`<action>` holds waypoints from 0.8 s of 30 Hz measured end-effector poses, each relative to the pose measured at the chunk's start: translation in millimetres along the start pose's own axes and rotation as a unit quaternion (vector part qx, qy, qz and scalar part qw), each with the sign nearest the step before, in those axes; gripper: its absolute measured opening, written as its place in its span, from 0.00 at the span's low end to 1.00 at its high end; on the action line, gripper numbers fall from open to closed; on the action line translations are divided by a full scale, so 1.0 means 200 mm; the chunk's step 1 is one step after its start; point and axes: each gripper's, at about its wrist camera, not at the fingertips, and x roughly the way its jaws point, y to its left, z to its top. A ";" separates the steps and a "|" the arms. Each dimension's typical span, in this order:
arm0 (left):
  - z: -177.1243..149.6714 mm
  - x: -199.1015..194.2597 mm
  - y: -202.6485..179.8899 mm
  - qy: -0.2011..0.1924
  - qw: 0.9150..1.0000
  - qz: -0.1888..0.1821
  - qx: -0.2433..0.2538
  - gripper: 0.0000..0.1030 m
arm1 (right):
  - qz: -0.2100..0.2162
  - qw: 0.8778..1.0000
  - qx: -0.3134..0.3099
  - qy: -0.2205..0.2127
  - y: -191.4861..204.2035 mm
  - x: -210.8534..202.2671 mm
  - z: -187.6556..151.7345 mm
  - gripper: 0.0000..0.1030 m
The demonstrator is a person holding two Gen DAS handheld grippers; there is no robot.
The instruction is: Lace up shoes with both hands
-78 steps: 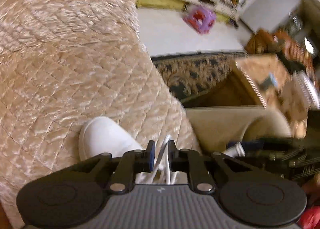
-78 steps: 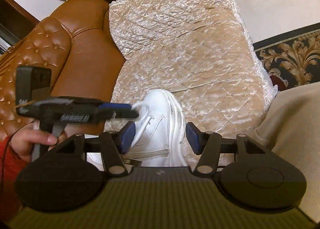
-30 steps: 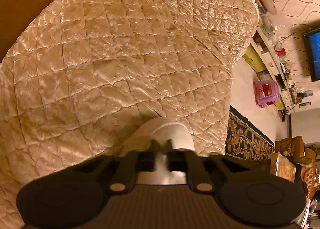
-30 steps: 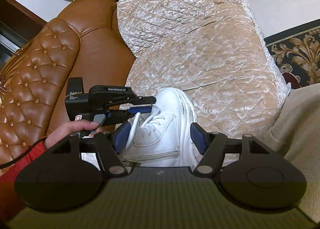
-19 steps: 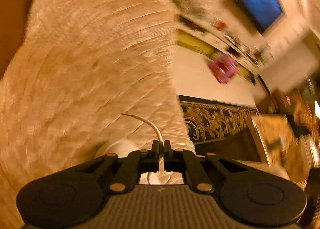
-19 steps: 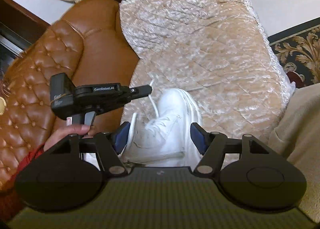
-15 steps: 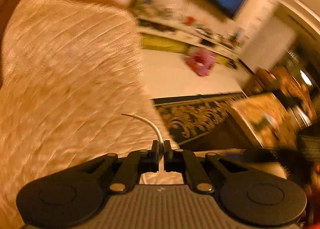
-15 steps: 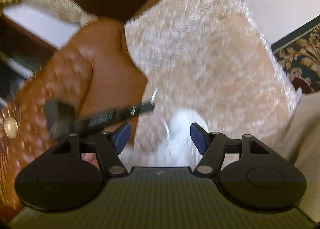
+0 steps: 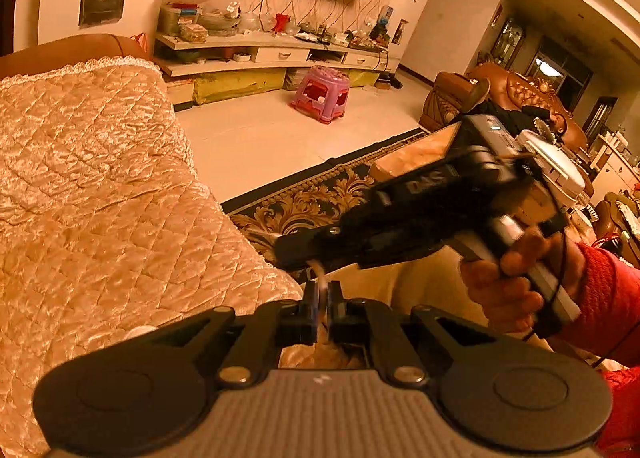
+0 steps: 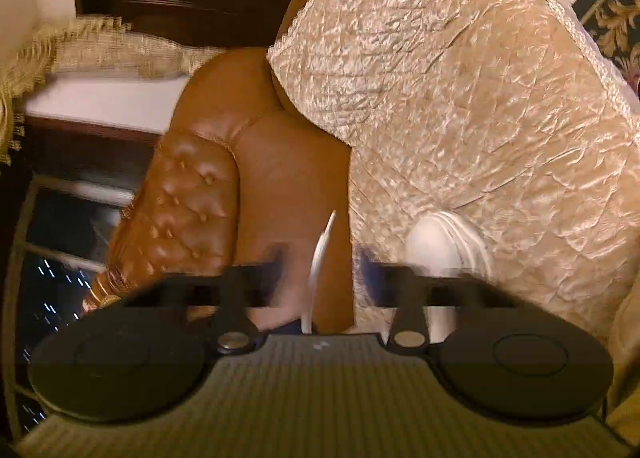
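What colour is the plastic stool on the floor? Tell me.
Pink, with purple legs: the stool shows best in the left wrist view.

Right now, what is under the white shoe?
The white shoe lies on the quilted beige cover draped over the brown leather sofa. The right gripper covers the shoe's near half, so the contact there and its sole are hidden.

White capital letters reading "DAS" stand on the side of the black plastic body of the right gripper [image 9: 304, 254], seen in the left wrist view. The right wrist view is blurred and shows no legible text.
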 end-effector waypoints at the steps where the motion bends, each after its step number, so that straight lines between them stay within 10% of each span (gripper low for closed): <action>1: -0.01 0.01 -0.01 0.004 1.000 0.011 0.006 0.15 | -0.004 1.000 -0.005 -0.007 0.01 -0.01 -0.02 0.05; 4: -0.02 0.03 -0.06 0.012 0.998 0.047 0.038 0.51 | -0.002 1.000 -0.011 -0.026 0.03 -0.05 -0.06 0.05; 7: 0.00 0.04 -0.13 -0.001 0.997 0.044 0.059 0.53 | 0.005 0.999 -0.025 -0.034 0.08 -0.08 -0.09 0.05; 9: 0.00 0.05 -0.15 -0.010 0.997 0.040 0.063 0.47 | 0.002 0.998 -0.044 -0.036 0.13 -0.09 -0.11 0.05; 12: 0.01 0.05 -0.15 -0.019 0.998 0.032 0.043 0.13 | -0.014 0.996 -0.074 -0.051 0.20 -0.13 -0.14 0.05; 24: 0.09 -0.09 -0.21 -0.093 0.992 0.076 0.027 0.04 | -0.007 0.984 -0.141 -0.107 0.37 -0.24 -0.19 0.05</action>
